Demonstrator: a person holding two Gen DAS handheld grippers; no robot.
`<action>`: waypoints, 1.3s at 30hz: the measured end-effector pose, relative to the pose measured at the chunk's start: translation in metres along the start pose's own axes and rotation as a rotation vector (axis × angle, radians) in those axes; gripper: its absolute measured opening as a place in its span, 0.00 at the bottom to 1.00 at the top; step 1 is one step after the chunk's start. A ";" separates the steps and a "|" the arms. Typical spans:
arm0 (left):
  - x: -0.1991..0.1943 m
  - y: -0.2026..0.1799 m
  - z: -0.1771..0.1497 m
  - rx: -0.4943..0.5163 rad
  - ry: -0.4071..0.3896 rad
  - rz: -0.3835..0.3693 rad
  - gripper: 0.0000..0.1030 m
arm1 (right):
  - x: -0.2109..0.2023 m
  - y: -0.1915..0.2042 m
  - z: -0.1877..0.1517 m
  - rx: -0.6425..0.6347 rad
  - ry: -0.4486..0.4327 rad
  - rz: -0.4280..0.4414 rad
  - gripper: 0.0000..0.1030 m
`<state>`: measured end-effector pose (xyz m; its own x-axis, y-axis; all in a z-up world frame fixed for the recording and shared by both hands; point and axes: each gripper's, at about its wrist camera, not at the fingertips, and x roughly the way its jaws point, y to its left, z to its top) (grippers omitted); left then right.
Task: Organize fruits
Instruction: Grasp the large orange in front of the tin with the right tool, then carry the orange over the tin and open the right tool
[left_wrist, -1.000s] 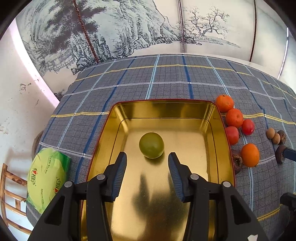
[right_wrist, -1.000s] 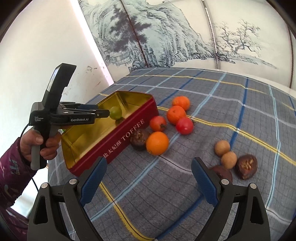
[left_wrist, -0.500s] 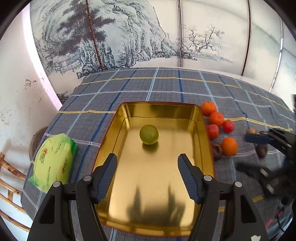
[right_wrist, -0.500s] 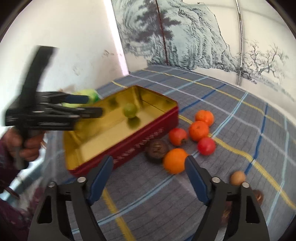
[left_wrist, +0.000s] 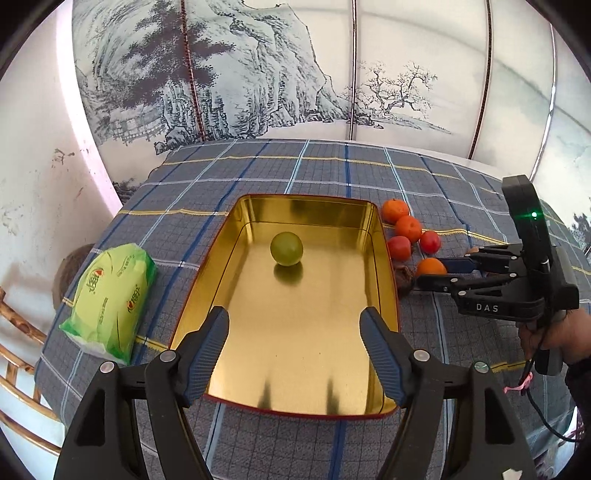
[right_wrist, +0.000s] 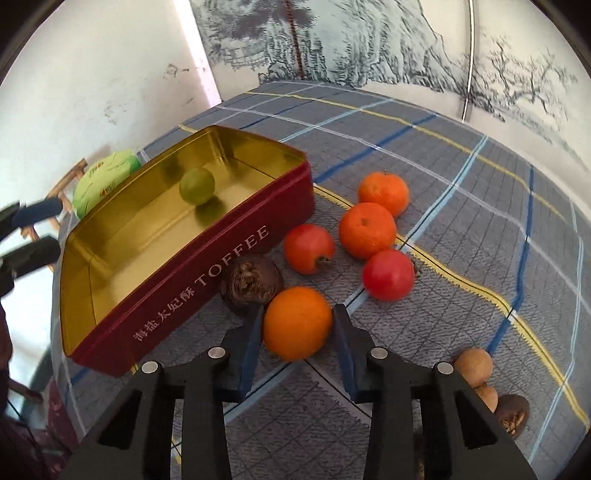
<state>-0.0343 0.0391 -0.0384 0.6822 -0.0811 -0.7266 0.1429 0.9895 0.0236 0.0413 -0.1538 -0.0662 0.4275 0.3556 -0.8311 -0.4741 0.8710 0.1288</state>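
Observation:
A gold-lined red tin (left_wrist: 384, 258) holds one green fruit (left_wrist: 286, 248). My left gripper (left_wrist: 294, 314) hovers over the tin's near half, its jaws opening with nothing between them. To the right of the tin lies a cluster of fruit. My right gripper (right_wrist: 298, 312) is closing on the nearest orange (right_wrist: 297, 325), and both pads touch its sides on the cloth. A dark brown fruit (right_wrist: 251, 282) sits just left of the orange, against the tin wall (right_wrist: 207, 273). From the left wrist view the right gripper (left_wrist: 430, 273) reaches in from the right.
Beyond the orange lie two tangerines (right_wrist: 367, 229) and two red fruits (right_wrist: 388, 275). Small brown fruits (right_wrist: 473, 366) sit at the lower right. A green packet (left_wrist: 110, 295) lies left of the tin near the table edge. A checked cloth (left_wrist: 332, 173) covers the table.
My left gripper drew back from the green fruit and its jaws widened. My right gripper swung left and down to the orange, and its jaws narrowed from wide open onto it.

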 end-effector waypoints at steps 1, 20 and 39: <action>-0.002 0.002 -0.002 -0.009 0.000 -0.004 0.68 | -0.003 0.000 -0.002 0.006 -0.005 -0.001 0.37; -0.024 0.025 -0.013 -0.035 -0.047 0.066 0.74 | -0.031 0.074 0.061 -0.066 -0.145 0.125 0.37; -0.024 0.027 -0.016 -0.046 -0.034 0.043 0.75 | 0.020 0.086 0.076 -0.088 -0.064 0.059 0.37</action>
<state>-0.0582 0.0697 -0.0316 0.7112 -0.0416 -0.7017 0.0806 0.9965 0.0225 0.0676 -0.0461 -0.0304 0.4438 0.4285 -0.7870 -0.5642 0.8159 0.1260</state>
